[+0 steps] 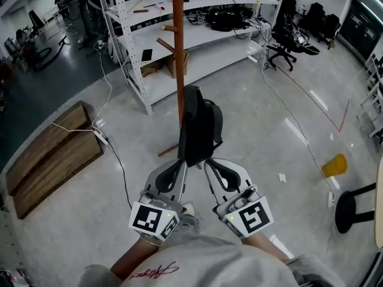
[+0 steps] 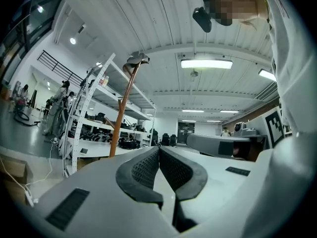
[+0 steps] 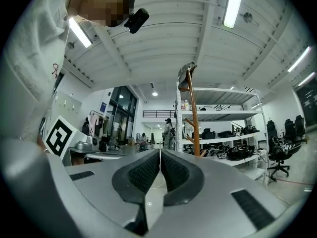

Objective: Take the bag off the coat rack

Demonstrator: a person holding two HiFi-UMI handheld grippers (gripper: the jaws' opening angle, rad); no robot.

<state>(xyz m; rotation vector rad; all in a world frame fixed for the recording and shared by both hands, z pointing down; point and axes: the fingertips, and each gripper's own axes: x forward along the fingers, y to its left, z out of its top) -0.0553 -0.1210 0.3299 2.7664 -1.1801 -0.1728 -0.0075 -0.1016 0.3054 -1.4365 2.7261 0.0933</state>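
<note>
Head view: black bag (image 1: 200, 130) hangs on the coat rack (image 1: 178, 52) pole. Left gripper (image 1: 179, 164) n right gripper (image 1: 210, 164) sit side by side near it, prob lining up the reach.

Left gripper view: jaws pressed together, nothing between, bag not showing.

Right gripper view: same, closed n empty. They'd need opening b4 any grab imo.

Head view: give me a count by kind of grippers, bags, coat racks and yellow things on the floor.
grippers: 2, the left gripper and the right gripper
black bag: 1
coat rack: 1
yellow object on the floor: 1
total: 5
</note>
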